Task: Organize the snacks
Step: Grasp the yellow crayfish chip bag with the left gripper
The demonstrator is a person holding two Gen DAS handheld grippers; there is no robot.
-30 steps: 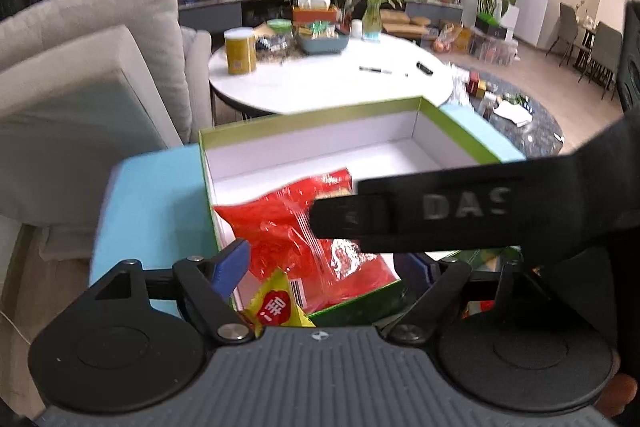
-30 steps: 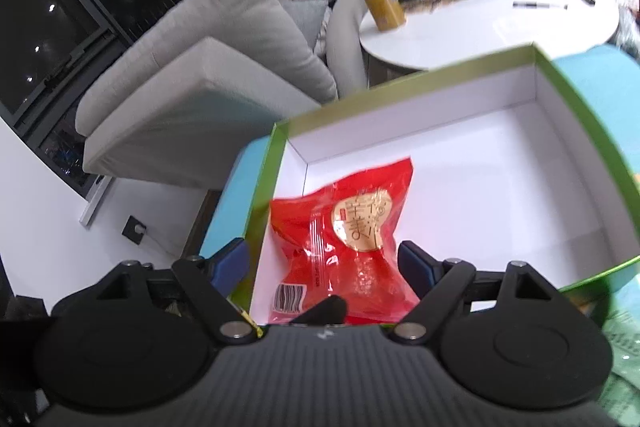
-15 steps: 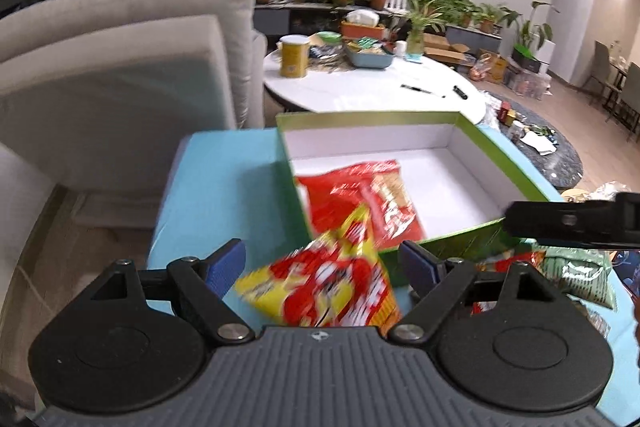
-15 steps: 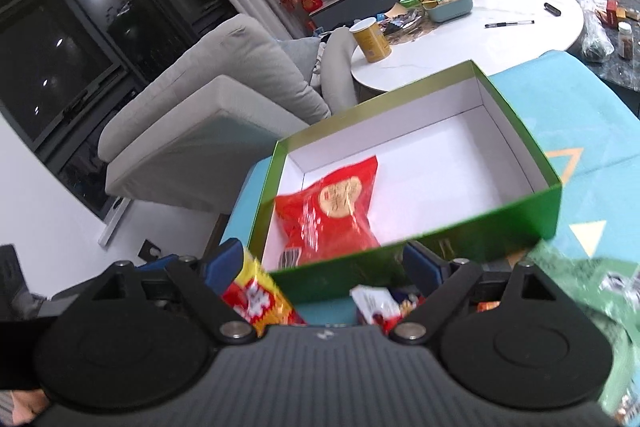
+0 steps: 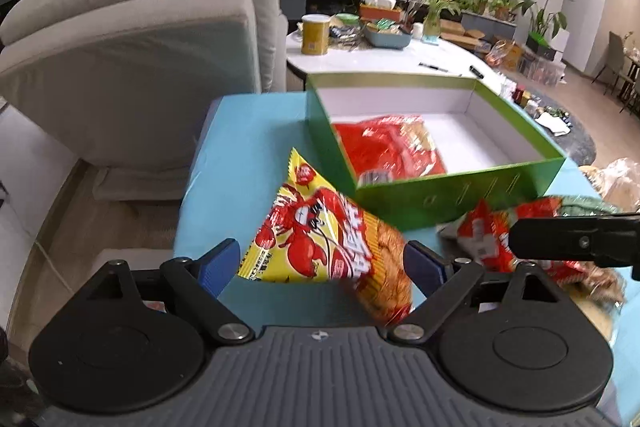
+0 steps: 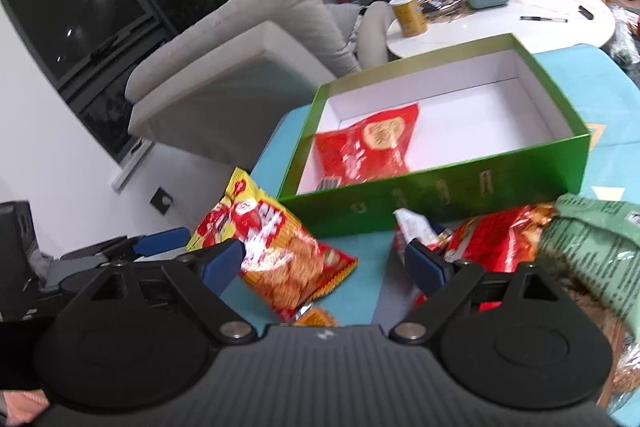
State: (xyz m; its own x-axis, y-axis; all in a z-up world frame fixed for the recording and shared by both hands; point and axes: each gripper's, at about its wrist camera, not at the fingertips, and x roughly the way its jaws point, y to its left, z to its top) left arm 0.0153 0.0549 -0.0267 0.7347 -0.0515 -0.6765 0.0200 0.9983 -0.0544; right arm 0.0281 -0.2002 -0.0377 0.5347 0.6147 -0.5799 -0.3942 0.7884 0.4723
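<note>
Left wrist view: the left gripper (image 5: pixel 322 265) is opening its jaws around the yellow crayfish snack bag (image 5: pixel 320 239), pads not pressing; its lower end is blurring. Upper right, the green box (image 5: pixel 460 195) is holding one red packet (image 5: pixel 390 147).

Right wrist view: the right gripper (image 6: pixel 324 261) is gaping, gripping nothing. Red and green packets (image 6: pixel 532 239) at right are getting cut off.

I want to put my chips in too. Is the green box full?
Not full. The green cardboard box holds only one red snack packet; the rest of its white floor is bare.
</note>
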